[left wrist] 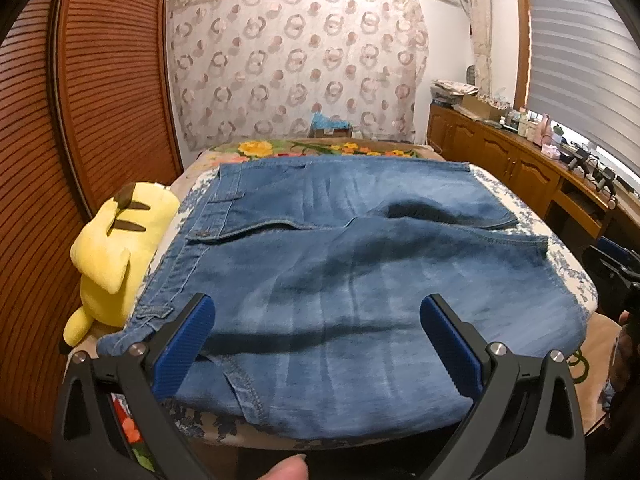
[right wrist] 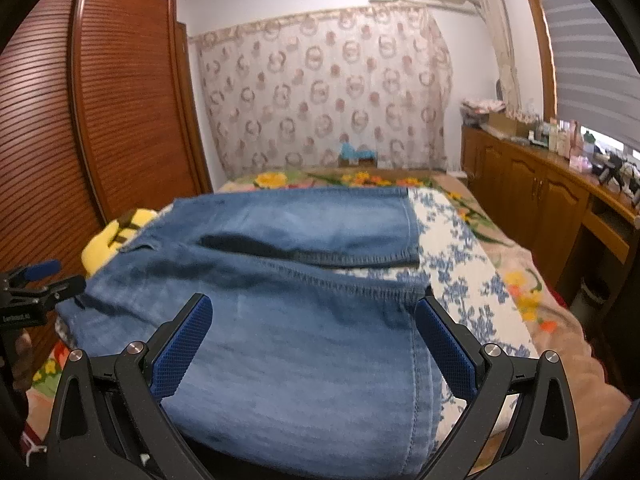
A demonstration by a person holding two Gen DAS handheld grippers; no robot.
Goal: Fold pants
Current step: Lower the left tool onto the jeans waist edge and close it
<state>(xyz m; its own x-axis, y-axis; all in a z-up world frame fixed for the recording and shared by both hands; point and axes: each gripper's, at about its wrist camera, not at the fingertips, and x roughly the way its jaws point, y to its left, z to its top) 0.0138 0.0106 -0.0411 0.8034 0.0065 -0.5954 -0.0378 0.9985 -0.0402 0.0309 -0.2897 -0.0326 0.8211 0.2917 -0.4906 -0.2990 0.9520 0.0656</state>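
Blue denim pants [left wrist: 340,264] lie folded over on a floral bed cover, the nearer layer resting on the farther one. My left gripper [left wrist: 318,320] hovers open above the near part of the denim, close to the waistband end at the left, with nothing between its blue pads [left wrist: 188,344]. In the right wrist view the same pants [right wrist: 288,312] fill the foreground. My right gripper [right wrist: 314,320] is open over the near layer, close to the hemmed edge, holding nothing. The left gripper [right wrist: 44,276] also shows at the far left of that view.
A yellow plush toy [left wrist: 116,248] lies against the pants' left side, by a brown louvred wardrobe [left wrist: 100,100]. The white-and-blue floral cover [right wrist: 452,248] and a flowered blanket [right wrist: 528,292] spread to the right. Wooden cabinets [right wrist: 540,200] with clutter line the right wall. A thumb [left wrist: 286,470] shows at bottom.
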